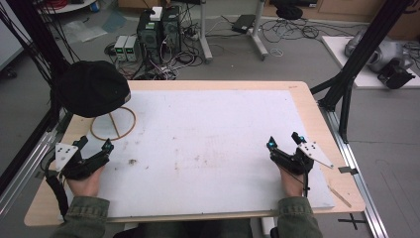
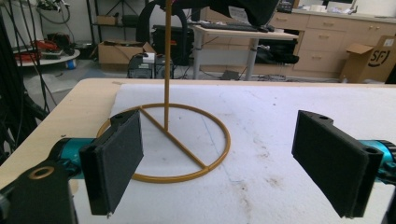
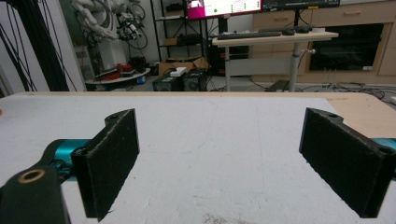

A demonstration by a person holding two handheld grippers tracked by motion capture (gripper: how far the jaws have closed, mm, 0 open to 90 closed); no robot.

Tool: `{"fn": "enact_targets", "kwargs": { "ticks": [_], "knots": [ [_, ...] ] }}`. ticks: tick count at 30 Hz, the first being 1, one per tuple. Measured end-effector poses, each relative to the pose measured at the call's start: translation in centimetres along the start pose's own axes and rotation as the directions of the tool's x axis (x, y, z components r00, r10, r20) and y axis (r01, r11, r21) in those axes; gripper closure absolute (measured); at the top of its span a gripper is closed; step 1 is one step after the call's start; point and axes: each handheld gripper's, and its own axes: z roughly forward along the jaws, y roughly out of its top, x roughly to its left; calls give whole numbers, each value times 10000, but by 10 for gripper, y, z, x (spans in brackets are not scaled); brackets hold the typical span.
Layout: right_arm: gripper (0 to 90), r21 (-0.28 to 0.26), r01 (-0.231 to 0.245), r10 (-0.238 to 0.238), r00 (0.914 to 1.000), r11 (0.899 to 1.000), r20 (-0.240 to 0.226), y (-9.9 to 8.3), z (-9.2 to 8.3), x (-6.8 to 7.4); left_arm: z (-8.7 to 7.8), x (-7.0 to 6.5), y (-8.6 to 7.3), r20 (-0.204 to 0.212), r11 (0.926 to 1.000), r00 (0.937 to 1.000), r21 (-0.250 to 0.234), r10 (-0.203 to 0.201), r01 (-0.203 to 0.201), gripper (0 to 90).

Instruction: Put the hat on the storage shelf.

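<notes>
White mat [image 1: 208,144] covers the wooden table [image 1: 307,99]. Both hands rest low at the near edge, far apart. The left gripper [image 1: 94,148] has its jaws wide apart, holding nothing, and so does the right gripper [image 1: 283,141]. A black hat [image 1: 91,88] sits on a gold stand [image 2: 187,140] just ahead of the left gripper.

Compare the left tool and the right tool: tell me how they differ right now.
The left tool sits at the table's left side, just short of the gold stand; the right tool sits at the right with nothing near it. The left tool view looks at the stand's ring base; the right tool view looks over bare white mat. Both are open, empty and held low over the mat.
</notes>
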Motion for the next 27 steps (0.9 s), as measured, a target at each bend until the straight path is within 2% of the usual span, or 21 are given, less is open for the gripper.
{"fn": "enact_targets", "kwargs": {
  "ticks": [14, 27],
  "knots": [
    [113, -16, 12, -12, 10000, 10000, -52, 0, -1, 1, 3, -4, -2, 137, 9995, 9995, 162, 285, -287, 167],
    [113, -64, 36, -36, 10000, 10000, -33, 1, -4, 1, 6, -4, -2, 267, 9996, 9996, 248, 90, -97, 168]
  ]
}}
